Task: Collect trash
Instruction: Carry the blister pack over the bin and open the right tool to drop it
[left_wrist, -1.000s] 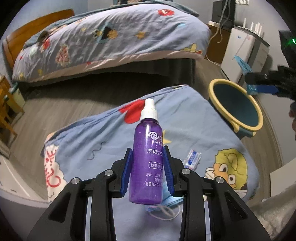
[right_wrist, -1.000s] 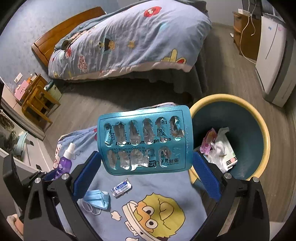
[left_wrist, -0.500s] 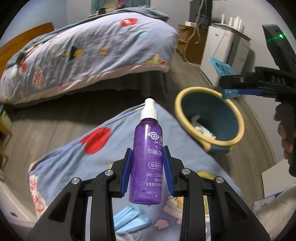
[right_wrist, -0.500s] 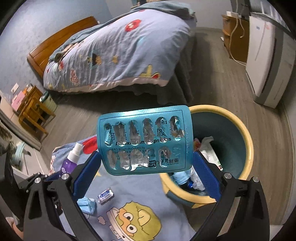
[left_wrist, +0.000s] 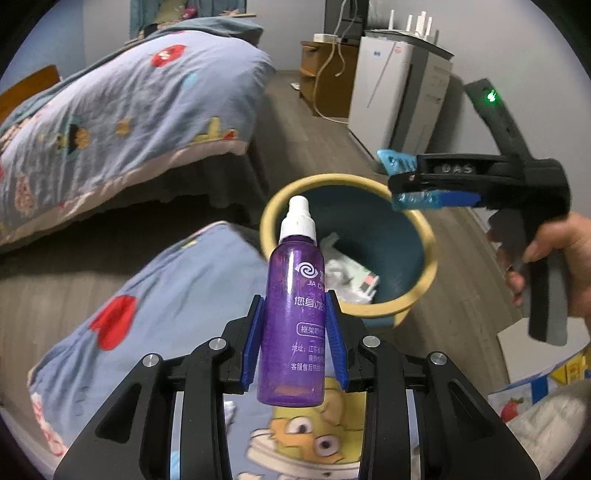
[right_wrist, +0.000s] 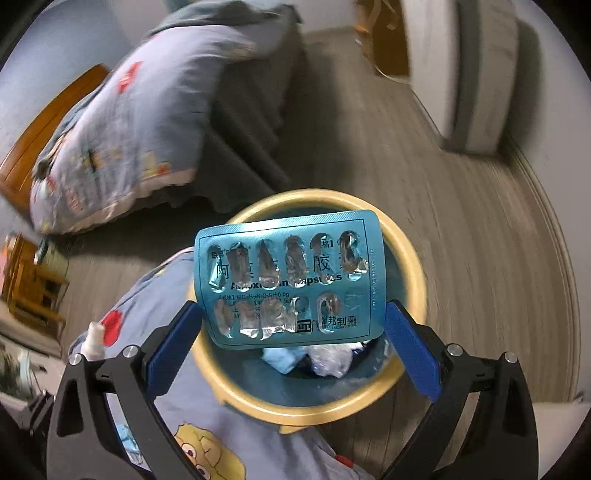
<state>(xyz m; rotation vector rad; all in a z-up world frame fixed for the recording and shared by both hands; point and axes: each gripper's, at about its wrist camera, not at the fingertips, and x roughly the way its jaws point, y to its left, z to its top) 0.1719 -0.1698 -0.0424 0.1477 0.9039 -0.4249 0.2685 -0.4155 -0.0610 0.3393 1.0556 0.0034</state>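
Bedroom floor: we hold the blister pack (right_wrist: 290, 280) in the right claw (right_wrist: 291, 325) directly above the wastebasket (right_wrist: 402, 243); the left claw (left_wrist: 293, 339), nearby, grips a spray bottle (left_wrist: 293, 314).

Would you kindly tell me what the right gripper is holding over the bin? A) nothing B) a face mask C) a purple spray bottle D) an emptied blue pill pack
D: the right gripper clamps an emptied blue pill pack above the bin.

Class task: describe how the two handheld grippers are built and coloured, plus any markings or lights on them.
Both grippers, left and right, have black angular frames with silver screws and ribbed blue pads. Seen from the side, the right one has a pistol-style handle, faint lettering on top and a green light.
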